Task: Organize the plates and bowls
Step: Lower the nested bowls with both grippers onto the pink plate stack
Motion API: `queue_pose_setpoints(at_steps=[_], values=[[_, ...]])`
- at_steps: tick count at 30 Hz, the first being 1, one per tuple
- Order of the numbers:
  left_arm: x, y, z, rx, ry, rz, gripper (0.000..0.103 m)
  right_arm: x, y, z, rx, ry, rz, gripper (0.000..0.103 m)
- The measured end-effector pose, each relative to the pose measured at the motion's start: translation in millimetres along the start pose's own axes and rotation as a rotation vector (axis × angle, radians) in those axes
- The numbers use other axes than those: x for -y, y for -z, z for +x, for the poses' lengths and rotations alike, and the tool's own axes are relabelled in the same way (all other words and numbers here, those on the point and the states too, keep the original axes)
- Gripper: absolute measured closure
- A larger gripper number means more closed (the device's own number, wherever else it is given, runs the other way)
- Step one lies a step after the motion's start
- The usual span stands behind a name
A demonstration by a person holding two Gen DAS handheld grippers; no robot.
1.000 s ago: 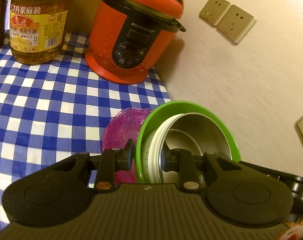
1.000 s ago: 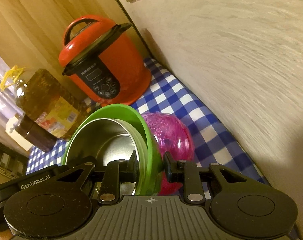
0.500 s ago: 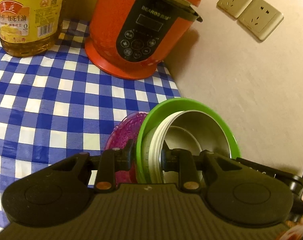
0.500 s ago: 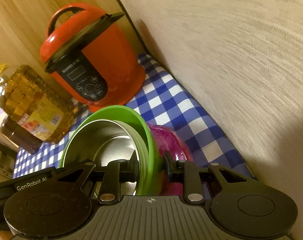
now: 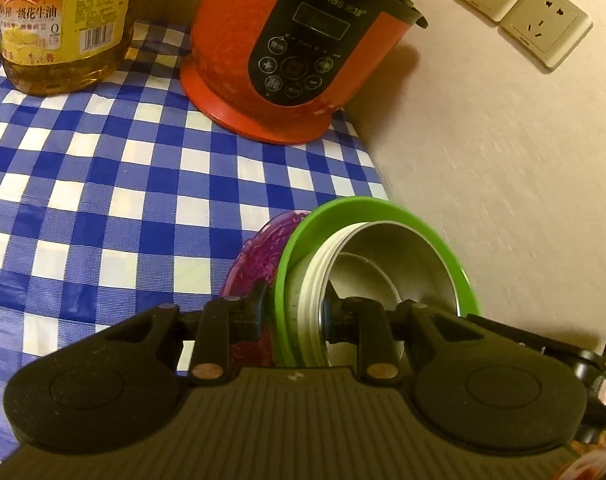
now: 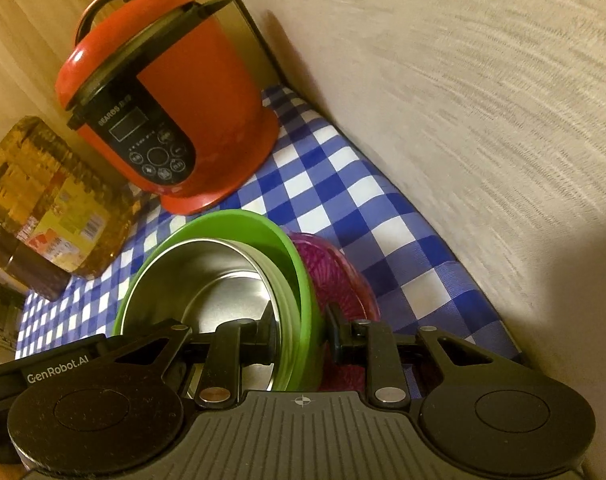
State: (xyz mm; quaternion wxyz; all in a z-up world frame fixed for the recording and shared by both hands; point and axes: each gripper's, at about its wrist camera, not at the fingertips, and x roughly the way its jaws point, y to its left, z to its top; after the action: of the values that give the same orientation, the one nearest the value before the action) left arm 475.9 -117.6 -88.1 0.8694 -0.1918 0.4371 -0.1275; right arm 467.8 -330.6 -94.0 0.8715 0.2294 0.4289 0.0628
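Both grippers grasp the same nested stack of bowls from opposite sides. The left gripper (image 5: 295,312) has its jaws clenched across the stack's rim: one finger sits outside, against the pink plate, the other inside the steel bowl. The right gripper (image 6: 301,330) clamps the opposite rim in the same way, one finger inside the steel bowl (image 6: 207,276), the other outside the green bowl (image 6: 299,280).

The stack is held tilted, almost on edge. The steel bowl (image 5: 399,256) nests inside pale white-rimmed bowls (image 5: 309,292), all within the green bowl (image 5: 367,206). A pink textured plate (image 5: 259,256) lies just behind, against the green bowl's outer side; whether it rests on the desk cannot be told.

Compared with a second ago, the red pressure cooker (image 5: 299,52) and the oil bottle (image 5: 59,24) loom larger and nearer, so the stack has been carried toward the back corner of the checked desk (image 5: 103,184), beside the wall (image 5: 503,160). The grip itself looks unchanged.

This suggests the gathered dishes are being moved as one set to a resting place near the cooker, not yet set down.
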Motion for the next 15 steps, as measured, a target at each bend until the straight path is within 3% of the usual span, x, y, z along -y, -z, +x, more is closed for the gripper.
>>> queue_pose_setpoints(at_steps=[11,13,15], values=[[2.4,1.7,-2.2,0.024,-0.001,0.001,0.079,3.1,2.9,2.5,0.006,-0.012,-0.007,0.078],[2.6,2.3,-4.9,0.034,-0.001,0.01,0.079,1.4,4.4,0.9,0.011,-0.009,-0.02,0.075],[3.6,3.2,-8.3,0.045,-0.005,0.019,0.075,-1.0,6.5,-1.5,0.021,-0.018,-0.034,0.062]])
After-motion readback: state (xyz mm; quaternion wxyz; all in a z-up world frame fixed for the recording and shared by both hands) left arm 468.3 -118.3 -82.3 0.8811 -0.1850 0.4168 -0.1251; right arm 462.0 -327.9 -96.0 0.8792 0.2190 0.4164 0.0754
